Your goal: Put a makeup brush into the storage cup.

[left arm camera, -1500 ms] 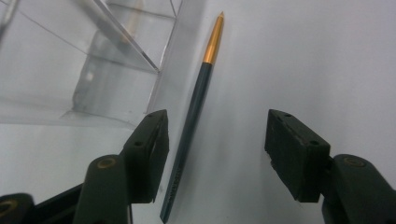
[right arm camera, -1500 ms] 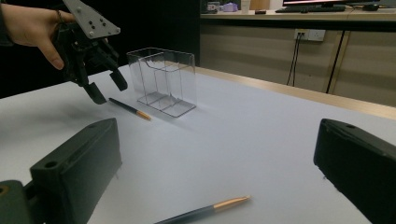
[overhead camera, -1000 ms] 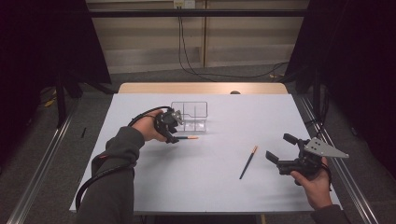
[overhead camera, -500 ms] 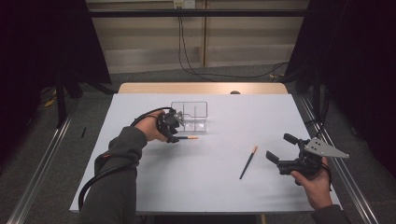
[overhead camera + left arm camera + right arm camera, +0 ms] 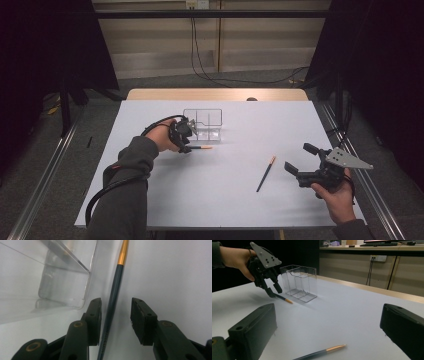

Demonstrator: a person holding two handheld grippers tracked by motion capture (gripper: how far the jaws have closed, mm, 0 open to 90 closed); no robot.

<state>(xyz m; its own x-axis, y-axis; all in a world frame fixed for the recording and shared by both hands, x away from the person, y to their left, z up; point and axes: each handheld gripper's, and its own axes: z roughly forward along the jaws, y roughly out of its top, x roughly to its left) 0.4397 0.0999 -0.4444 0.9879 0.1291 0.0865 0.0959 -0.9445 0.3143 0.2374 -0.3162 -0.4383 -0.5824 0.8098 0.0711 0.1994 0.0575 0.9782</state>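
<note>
The white bench (image 5: 225, 190) stands in a dark room with a pale wall panel and hanging cables behind it. I have the left gripper (image 5: 116, 315) lowered onto a dark pen with an orange tip (image 5: 113, 295) that lies flat on the bench, just beside the near wall of a clear divided holder (image 5: 202, 122). The pen's long axis runs left to right across the bench in the high view, orange tip to the right; in the left gripper view it runs straight up between the two fingers (image 5: 95, 317), so they straddle it squarely across its width. The fingers have just been closing and now stand partly open: the shaft sits close against one pad, with a clear gap to the other, so I judge the pen not yet clamped. The coming move depends on that gap closing without pushing the pen into the holder wall. The right gripper (image 5: 306, 161) hovers at the near right, well apart, its fingers wide open and holding nothing; a second pen (image 5: 266, 173) lies slantwise just to its left.
</note>
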